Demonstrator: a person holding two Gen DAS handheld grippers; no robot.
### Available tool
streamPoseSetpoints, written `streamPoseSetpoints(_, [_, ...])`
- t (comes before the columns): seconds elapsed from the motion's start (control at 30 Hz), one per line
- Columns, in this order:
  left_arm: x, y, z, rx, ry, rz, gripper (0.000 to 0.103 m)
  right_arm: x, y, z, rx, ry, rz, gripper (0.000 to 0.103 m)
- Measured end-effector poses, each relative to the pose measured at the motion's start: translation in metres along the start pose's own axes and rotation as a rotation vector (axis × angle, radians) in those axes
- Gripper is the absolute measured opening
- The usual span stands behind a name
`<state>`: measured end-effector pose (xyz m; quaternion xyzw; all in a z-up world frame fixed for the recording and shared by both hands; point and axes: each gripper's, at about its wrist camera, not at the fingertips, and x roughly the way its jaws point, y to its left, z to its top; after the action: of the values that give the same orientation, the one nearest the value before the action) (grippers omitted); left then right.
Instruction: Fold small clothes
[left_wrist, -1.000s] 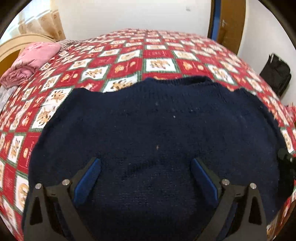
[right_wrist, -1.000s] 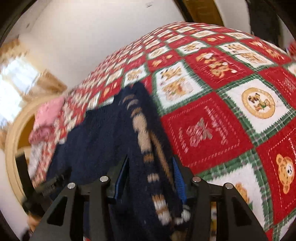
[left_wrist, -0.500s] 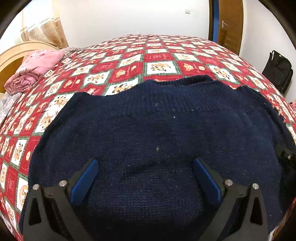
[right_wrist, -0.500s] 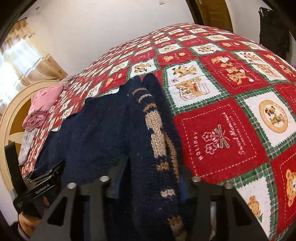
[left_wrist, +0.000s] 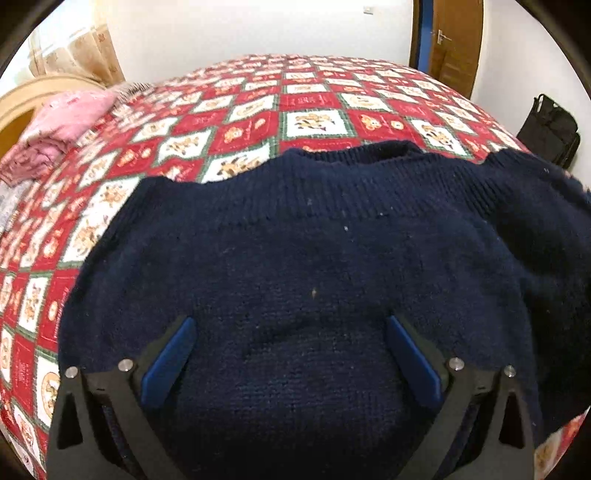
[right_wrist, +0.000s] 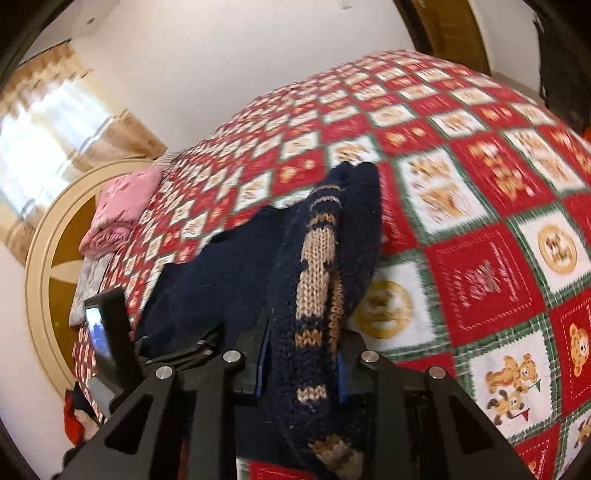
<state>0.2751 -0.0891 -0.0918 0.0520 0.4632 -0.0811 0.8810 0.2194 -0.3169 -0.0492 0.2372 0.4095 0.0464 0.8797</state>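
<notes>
A navy knitted sweater (left_wrist: 314, 240) lies spread on the bed, plain side up, with its ribbed hem toward the far side. My left gripper (left_wrist: 290, 321) hovers over its middle, wide open, with nothing pinched between the blue pads. In the right wrist view my right gripper (right_wrist: 301, 354) is closing on the sweater's side edge (right_wrist: 317, 258). The folded knit with its tan pattern is pressed between the pads and raised off the quilt. In the left wrist view that lifted side (left_wrist: 546, 229) bulges up at the right.
A red, white and green patchwork quilt (left_wrist: 310, 122) covers the bed. Folded pink clothes (left_wrist: 62, 125) lie by the curved headboard (right_wrist: 40, 258). A black bag (left_wrist: 550, 129) and a wooden door (left_wrist: 454, 40) stand beyond the bed. The left tool's body (right_wrist: 107, 332) is near my right gripper.
My right gripper has risen with the sweater's edge and its jaws have narrowed on it. The sweater's right side has lifted. The left gripper has stayed put and open.
</notes>
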Motion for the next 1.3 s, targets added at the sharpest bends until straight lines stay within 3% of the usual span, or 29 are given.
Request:
streamPoseSetpoints(0.13, [-0.016, 0.007, -0.010, 0.017, 0.005, -0.031, 0.103, 0.007, 0.014, -0.002, 0.000, 0.020, -0.004, 0.029])
streamPoseSetpoints(0.23, [-0.039, 0.024, -0.026, 0.034, -0.038, -0.032, 0.103, 0.009, 0.016, -0.002, 0.015, 0.024, 0.005, 0.028])
streamPoseSetpoints(0.3, [-0.055, 0.046, -0.039, -0.005, -0.087, -0.025, 0.103, 0.009, 0.020, -0.001, 0.015, 0.021, -0.001, 0.028])
streamPoseSetpoints(0.5, [-0.077, 0.103, -0.061, -0.098, -0.134, 0.021, 0.103, 0.015, 0.035, -0.004, 0.017, 0.027, -0.010, 0.028])
streamPoseSetpoints(0.8, [-0.080, 0.128, -0.075, -0.146, -0.122, 0.008, 0.103, 0.022, 0.078, -0.012, -0.026, 0.031, 0.030, 0.028])
streamPoseSetpoints(1.03, [-0.085, 0.142, -0.074, -0.151, -0.149, 0.014, 0.103, 0.028, 0.133, -0.010, -0.046, 0.016, 0.101, 0.027])
streamPoseSetpoints(1.27, [-0.087, 0.180, -0.080, -0.229, -0.153, 0.031, 0.103, 0.080, 0.215, -0.033, -0.138, 0.080, 0.150, 0.023])
streamPoseSetpoints(1.3, [-0.088, 0.188, -0.083, -0.241, -0.156, 0.038, 0.103, 0.091, 0.227, -0.039, -0.147, 0.094, 0.173, 0.018])
